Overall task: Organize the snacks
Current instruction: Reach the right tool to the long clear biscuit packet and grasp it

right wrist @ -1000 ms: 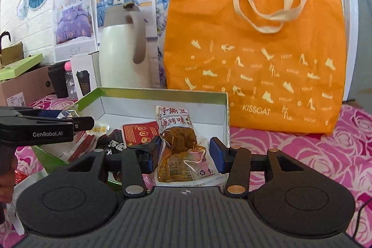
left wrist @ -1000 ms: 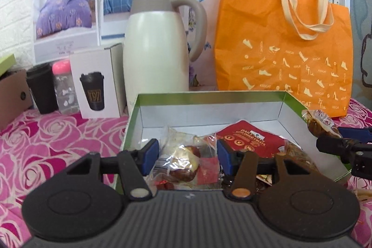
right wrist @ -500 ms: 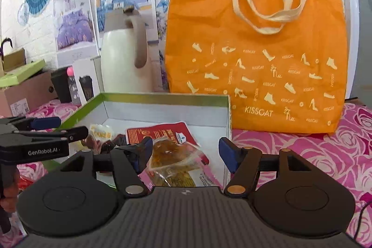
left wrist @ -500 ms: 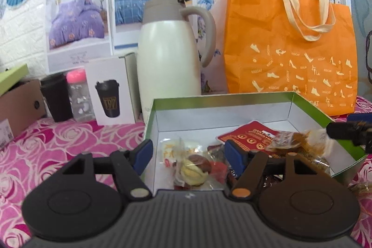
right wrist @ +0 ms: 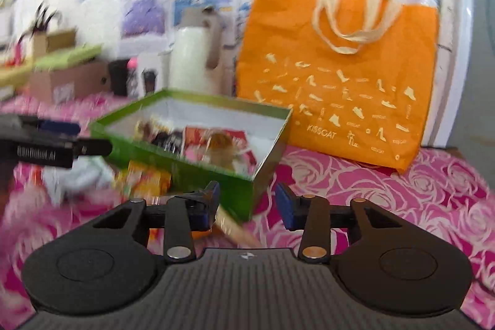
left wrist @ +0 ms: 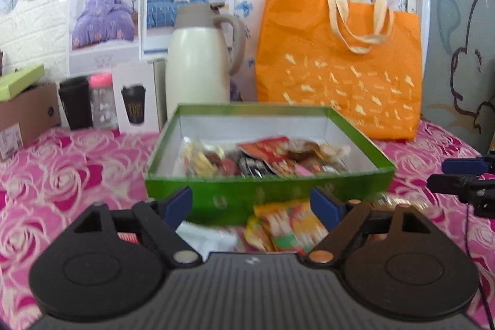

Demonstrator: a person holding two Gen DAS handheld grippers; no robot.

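Observation:
A green box (left wrist: 269,194) with a white inside stands on the pink rose cloth and holds several snack packets (left wrist: 263,156). It also shows in the right wrist view (right wrist: 191,169). My left gripper (left wrist: 252,207) is open and empty, in front of the box's near wall, above a yellow-orange snack packet (left wrist: 287,231) and a white packet (left wrist: 210,234) lying on the cloth. My right gripper (right wrist: 247,204) is open and empty at the box's near right corner. A thin tan packet (right wrist: 238,232) lies under it. The right view is blurred.
An orange tote bag (left wrist: 337,61) leans on the wall behind the box. A cream thermos jug (left wrist: 201,57), a white cup carton (left wrist: 136,98), a black cup (left wrist: 75,101) and a pink-capped bottle (left wrist: 102,101) stand at the back. A cardboard box (left wrist: 24,113) is far left.
Both grippers have let go of their snack packets into the box and pulled back out of it, toward me. The right gripper is moving fast.

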